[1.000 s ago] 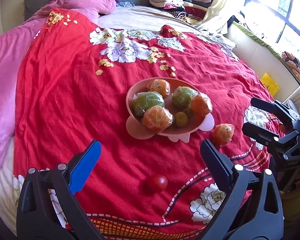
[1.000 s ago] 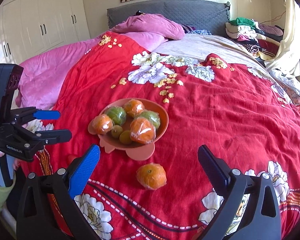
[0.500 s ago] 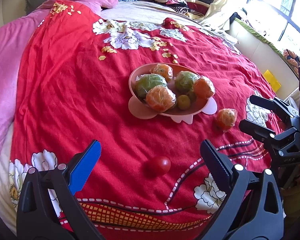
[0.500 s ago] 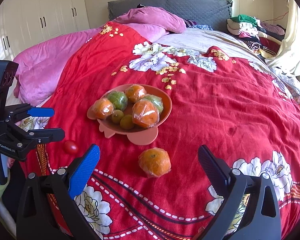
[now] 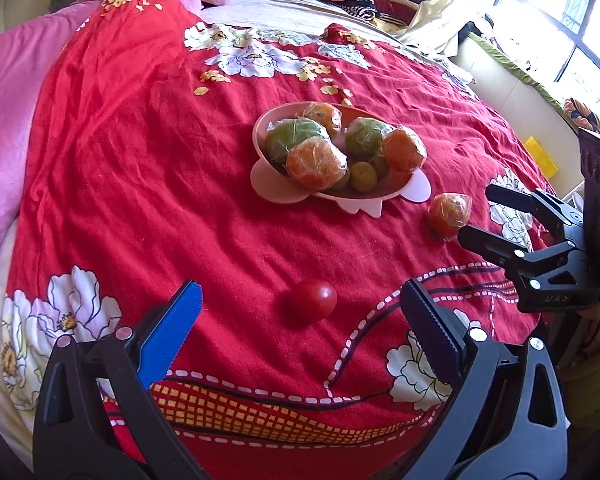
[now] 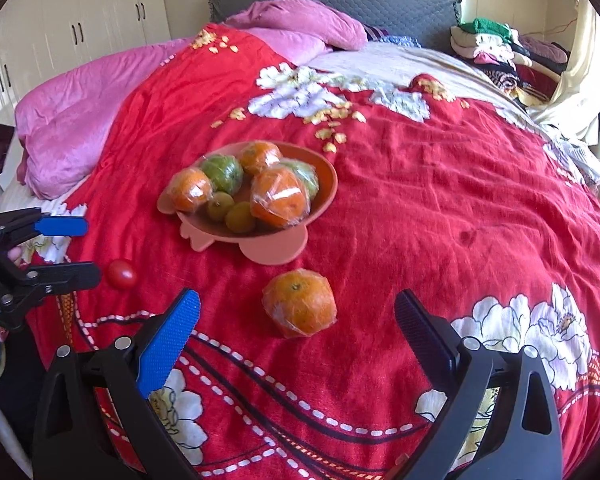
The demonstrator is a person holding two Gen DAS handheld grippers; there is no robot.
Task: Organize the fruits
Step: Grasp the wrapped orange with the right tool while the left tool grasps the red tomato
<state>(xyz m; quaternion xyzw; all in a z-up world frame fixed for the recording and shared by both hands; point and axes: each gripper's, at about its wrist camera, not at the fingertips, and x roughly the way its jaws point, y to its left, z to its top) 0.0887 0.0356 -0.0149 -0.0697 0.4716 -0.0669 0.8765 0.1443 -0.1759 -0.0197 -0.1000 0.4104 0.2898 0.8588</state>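
Both tools, left (image 5: 300, 308) and right (image 6: 296, 312), spread apart, have been lowered nearer the bed; wrapped orange (image 6: 299, 304) beside bowl (image 6: 324, 196) should be straddled squarely before closing.

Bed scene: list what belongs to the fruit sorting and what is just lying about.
Part of the job: pink bowl of wrapped fruit, loose wrapped orange, small tomato.

Lying about: pink pillow, folded clothes, red bedspread.
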